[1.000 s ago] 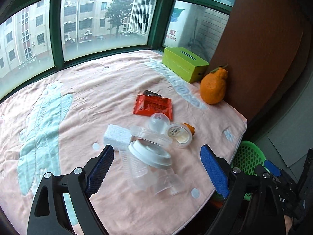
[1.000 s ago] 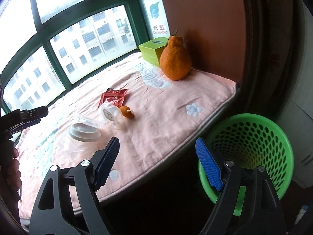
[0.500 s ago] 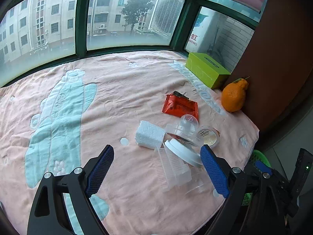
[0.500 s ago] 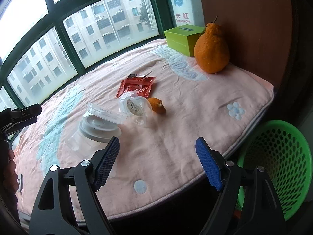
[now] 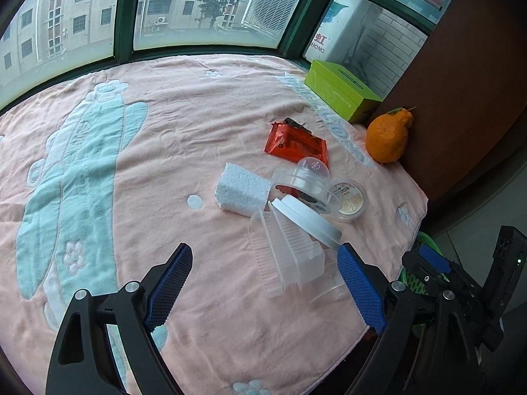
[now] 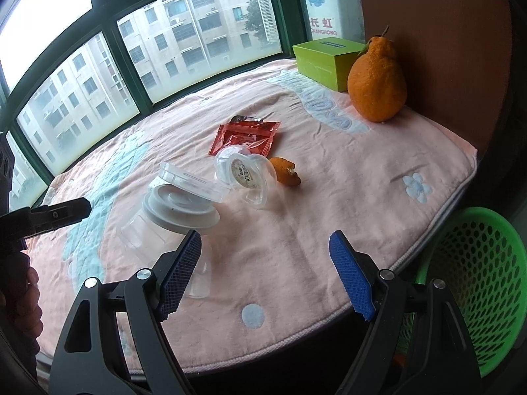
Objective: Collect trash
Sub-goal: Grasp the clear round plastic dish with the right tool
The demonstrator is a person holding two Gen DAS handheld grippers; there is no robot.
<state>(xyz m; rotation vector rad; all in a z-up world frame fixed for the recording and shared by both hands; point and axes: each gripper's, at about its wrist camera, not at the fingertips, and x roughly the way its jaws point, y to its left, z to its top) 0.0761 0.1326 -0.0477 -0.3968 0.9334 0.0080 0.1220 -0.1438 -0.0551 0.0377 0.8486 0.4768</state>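
Trash lies clustered on the blanket (image 5: 138,171) ahead of both grippers. Left gripper (image 5: 263,283) is released, empty; a clear cup (image 5: 296,256) lies between its fingers, untouched, foam (image 5: 242,191) and wrapper (image 5: 296,144) beyond. Right gripper (image 6: 265,273) is released, empty; peel (image 6: 288,175) ahead, basket (image 6: 477,283) right.

Both wrist views downward; shared trash pile (image 5: 296,217)

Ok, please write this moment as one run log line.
left gripper: open, empty | right gripper: open, empty | trash pile: on blanket, untouched | green basket: beside ledge
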